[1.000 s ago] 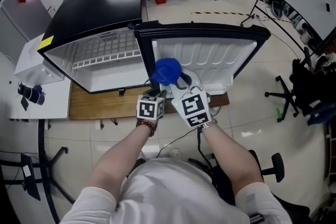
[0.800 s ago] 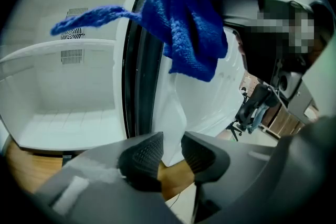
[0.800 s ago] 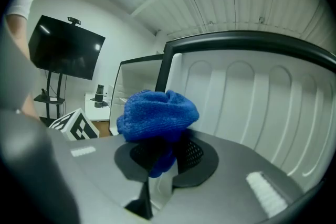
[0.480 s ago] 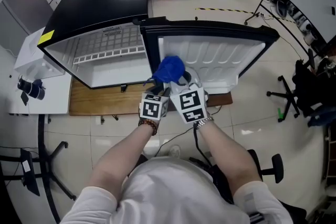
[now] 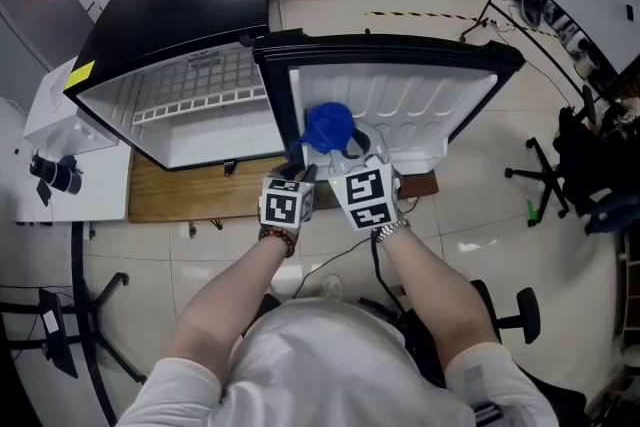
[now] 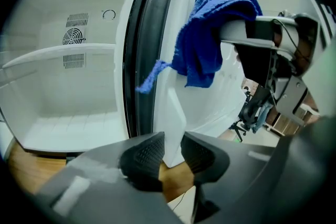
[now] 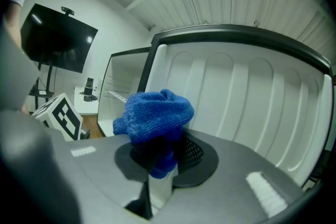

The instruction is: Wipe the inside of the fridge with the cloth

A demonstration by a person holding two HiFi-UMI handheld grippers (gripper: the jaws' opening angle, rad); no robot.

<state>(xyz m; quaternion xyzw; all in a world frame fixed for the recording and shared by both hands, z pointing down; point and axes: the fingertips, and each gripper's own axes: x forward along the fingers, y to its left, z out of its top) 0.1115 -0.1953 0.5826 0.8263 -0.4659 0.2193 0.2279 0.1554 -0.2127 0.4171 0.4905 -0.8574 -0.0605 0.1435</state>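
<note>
The small black fridge [image 5: 170, 25] stands on a wooden board with its door [image 5: 420, 100] swung wide to the right. Its white inside [image 6: 58, 92] holds a wire shelf [image 5: 200, 105]. My right gripper [image 5: 345, 147] is shut on a bunched blue cloth [image 5: 328, 127] and holds it close to the door's white inner liner [image 7: 247, 97]; the cloth [image 7: 155, 115] bulges above the jaws. My left gripper [image 6: 172, 152] is low at the hinge side, its pads [image 6: 144, 153] closed on the lower corner of the white door liner [image 6: 170, 113]. The cloth [image 6: 210, 34] hangs above it.
The wooden board [image 5: 180, 195] juts out in front of the fridge. A white table [image 5: 70, 175] with dark items stands at the left. Office chairs [image 5: 555, 180] stand on the tiled floor at the right, and a cable runs under me.
My right gripper has moved a little lower and closer to the door liner with the cloth in it. The left gripper has kept its place on the door's corner.
</note>
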